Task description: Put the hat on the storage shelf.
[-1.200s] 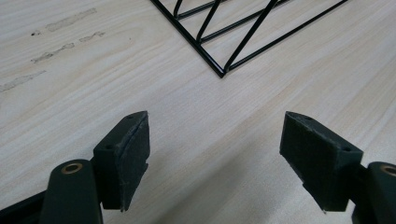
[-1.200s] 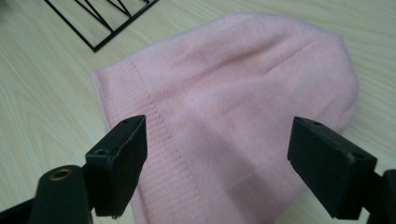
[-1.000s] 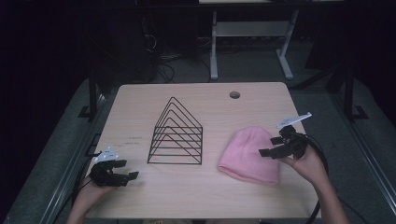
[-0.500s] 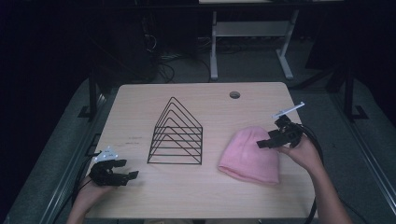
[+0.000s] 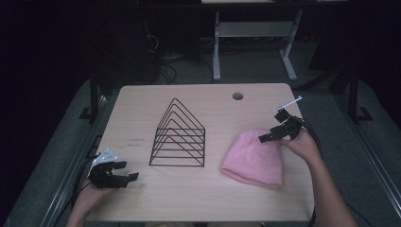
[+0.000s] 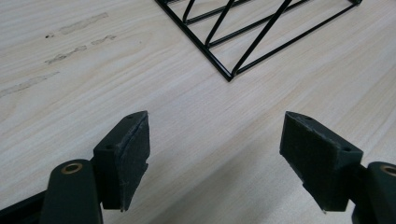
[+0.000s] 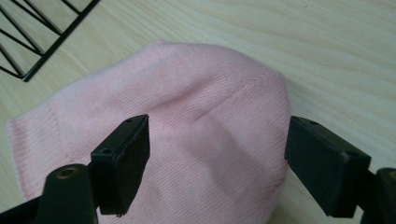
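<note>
A pink knitted hat lies flat on the wooden table, right of centre. My right gripper hovers open over the hat's far right edge; in the right gripper view the hat spreads beneath the wide-apart jaws of the right gripper. A black wire rack of nested triangles stands at the table's middle. My left gripper rests open near the front left corner. In the left gripper view the left gripper has bare wood between its pads, with the rack's corner ahead.
A round cable hole sits near the table's far edge. Behind the table stand a white desk frame and loose cables on a dark floor. Bare wood lies in front of the rack and along the far side.
My right gripper has lifted and moved farther back over the hat's top right edge, with its hand following. The left gripper and the hat stay put.
</note>
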`<state>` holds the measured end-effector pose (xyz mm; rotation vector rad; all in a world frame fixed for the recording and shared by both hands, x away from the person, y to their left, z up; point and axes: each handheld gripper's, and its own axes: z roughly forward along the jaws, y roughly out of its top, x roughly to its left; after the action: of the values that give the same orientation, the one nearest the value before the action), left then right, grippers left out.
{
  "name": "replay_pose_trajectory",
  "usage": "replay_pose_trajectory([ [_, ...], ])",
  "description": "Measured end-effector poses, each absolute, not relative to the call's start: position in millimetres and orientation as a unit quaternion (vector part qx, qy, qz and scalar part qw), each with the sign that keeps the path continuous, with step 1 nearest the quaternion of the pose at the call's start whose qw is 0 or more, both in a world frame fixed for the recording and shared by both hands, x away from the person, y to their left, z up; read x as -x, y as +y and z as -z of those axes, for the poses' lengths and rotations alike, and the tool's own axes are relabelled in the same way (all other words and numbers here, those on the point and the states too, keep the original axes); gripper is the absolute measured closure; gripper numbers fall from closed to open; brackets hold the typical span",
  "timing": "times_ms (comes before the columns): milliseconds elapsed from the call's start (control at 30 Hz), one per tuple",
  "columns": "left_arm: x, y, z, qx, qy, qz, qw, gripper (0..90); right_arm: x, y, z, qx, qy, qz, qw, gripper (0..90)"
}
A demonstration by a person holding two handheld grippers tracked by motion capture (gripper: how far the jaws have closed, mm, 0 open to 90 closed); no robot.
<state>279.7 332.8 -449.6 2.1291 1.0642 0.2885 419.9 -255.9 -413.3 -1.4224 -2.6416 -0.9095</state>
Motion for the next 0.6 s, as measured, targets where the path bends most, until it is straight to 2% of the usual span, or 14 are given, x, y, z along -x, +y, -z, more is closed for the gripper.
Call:
replay_pose_trajectory([
  [333, -281, 335, 451, -0.826, 0.416, -0.109, 0.364, 24.5, -442, -254, 422, 0.470, -0.841, 0.269, 0.013, 23.3],
  [600, -280, 334, 453, -0.825, 0.420, -0.109, 0.363, 24.5, -452, -255, 438, 0.487, -0.840, 0.236, 0.028, 29.4],
])
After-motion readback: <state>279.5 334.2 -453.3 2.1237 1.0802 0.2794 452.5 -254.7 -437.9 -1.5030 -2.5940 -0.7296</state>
